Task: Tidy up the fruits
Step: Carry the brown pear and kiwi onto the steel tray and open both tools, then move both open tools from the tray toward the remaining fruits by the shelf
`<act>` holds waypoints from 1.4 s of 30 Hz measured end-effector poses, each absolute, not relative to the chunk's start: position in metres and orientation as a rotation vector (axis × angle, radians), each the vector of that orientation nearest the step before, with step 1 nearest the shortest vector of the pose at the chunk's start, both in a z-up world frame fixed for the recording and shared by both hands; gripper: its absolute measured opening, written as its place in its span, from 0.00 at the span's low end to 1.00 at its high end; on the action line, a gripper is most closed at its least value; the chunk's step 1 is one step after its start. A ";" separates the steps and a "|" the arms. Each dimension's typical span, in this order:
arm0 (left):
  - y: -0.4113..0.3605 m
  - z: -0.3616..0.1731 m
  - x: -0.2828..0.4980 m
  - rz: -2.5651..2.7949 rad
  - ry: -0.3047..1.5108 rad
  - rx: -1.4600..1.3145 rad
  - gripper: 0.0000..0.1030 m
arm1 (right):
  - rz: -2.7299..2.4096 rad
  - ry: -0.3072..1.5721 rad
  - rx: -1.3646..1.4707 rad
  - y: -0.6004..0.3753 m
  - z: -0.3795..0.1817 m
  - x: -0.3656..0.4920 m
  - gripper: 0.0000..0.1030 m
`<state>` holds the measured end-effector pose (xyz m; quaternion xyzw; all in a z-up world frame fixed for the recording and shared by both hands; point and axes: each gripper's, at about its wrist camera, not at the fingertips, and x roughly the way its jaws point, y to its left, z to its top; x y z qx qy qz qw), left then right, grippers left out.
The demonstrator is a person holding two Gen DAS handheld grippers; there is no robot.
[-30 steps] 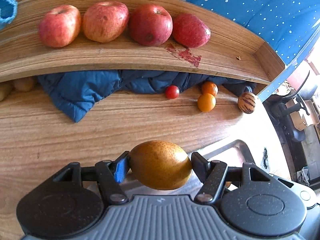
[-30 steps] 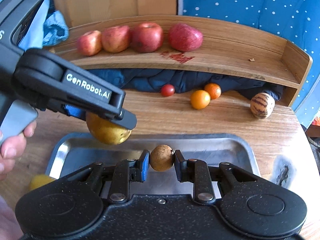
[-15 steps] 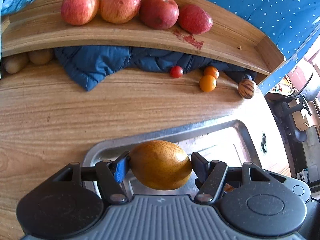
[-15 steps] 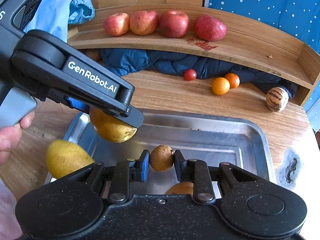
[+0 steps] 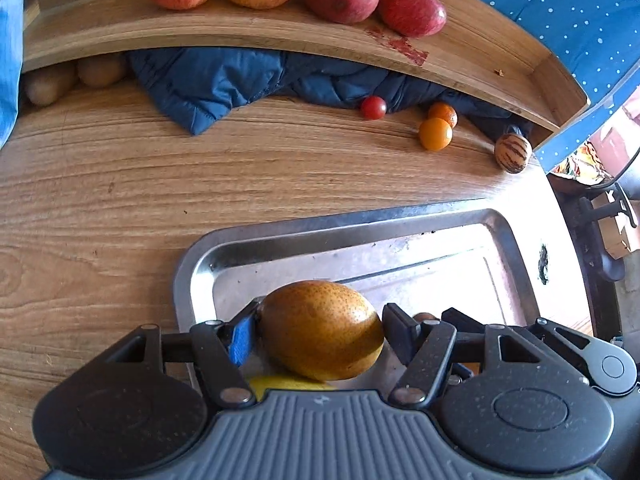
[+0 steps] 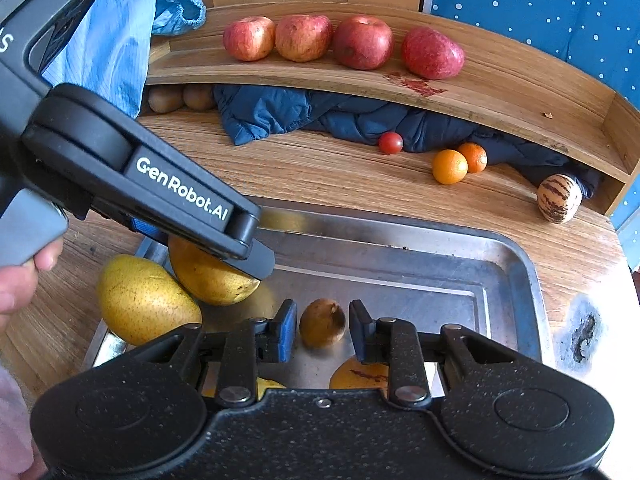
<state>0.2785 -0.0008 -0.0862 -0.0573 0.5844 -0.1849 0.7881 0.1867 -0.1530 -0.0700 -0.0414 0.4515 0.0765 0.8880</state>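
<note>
Wooden table [image 5: 120,200] with a raised shelf [image 6: 500,80] at the far edge carrying four apples [image 6: 362,42]; blue dotted cloth behind. Steel tray [image 6: 516,280] lies near, holding a yellow pear [image 6: 144,300] at its left edge. Left tool [image 5: 320,326] is closed on a brown pear [image 5: 320,328], gripped across its width and held over the tray's left part, touching or just beside the yellow pear. Right tool [image 6: 323,326] stands slightly parted: its pads flank a small brown fruit [image 6: 322,322] with visible gaps either side, so the fruit appears released or only loosely held; whether it rests on the tray cannot be told. An orange-skinned fruit [image 6: 360,374] lies partly hidden beneath this tool. Two oranges [image 6: 450,166], a cherry tomato [image 6: 391,143] and a striped melon [image 6: 559,199] remain on the table, well apart from the tray.

Risks: the round fruit may roll across the smooth tray once freed; the brown pear, if let go from height, may knock the yellow pear or bruise; the two tools work close together and could collide.
</note>
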 end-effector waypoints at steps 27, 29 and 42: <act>0.031 -0.055 0.223 -0.346 1.112 -0.072 0.99 | 0.097 0.805 0.020 -0.162 -0.045 0.117 0.98; 0.031 -0.052 0.213 -0.353 1.093 -0.044 0.99 | 0.097 0.804 0.028 -0.162 -0.045 0.107 0.98; 0.020 -0.044 0.163 -0.378 1.086 0.043 0.99 | 0.057 0.804 0.079 -0.170 -0.046 0.060 0.99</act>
